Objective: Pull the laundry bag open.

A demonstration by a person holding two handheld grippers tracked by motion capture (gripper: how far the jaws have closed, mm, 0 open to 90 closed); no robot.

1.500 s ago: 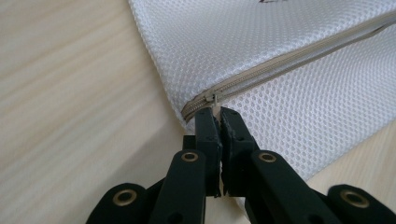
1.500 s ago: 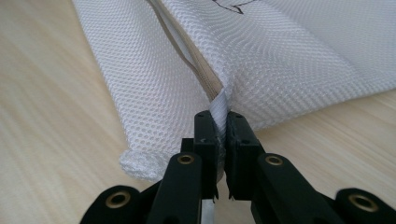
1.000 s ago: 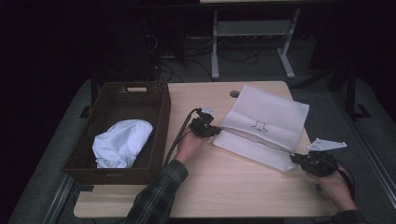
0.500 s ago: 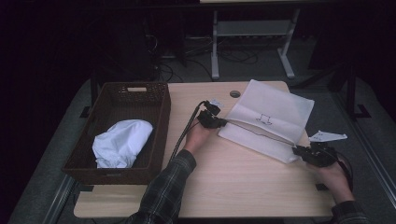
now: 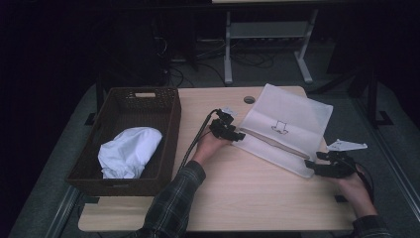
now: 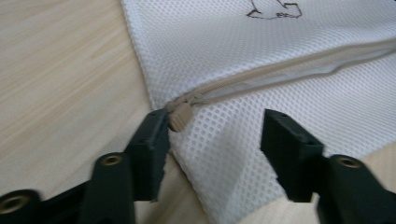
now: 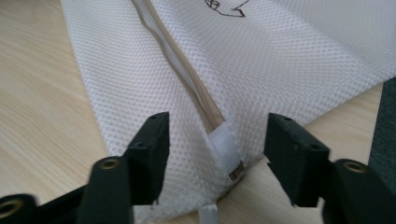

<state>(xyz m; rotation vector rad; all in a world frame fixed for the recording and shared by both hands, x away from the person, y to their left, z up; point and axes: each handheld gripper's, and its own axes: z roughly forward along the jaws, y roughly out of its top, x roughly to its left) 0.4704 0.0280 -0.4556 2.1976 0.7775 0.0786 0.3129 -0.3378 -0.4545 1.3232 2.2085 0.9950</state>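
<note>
right gripper (image 5: 313, 165) sits at the table's (image 5: 247, 198) four o'clock, jaws spread wide astride the mesh bag's (image 5: 287, 124) near corner. left gripper (image 5: 241, 136), near centre, is likewise released, one jaw touching the zipper pull (image 6: 180, 115). the bag lies flat toward one o'clock. a wicker basket (image 5: 168, 129) holding white cloth (image 5: 129, 151) sits at nine o'clock.

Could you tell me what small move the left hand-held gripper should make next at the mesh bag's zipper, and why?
Probably a slight shift to centre the zipper pull between the jaws, then close. The left hand-held gripper is open, and the pull sits right against one jaw rather than midway. The right hand-held gripper, also open, straddles the far end of the mesh bag, seemingly ready to steady it.
</note>
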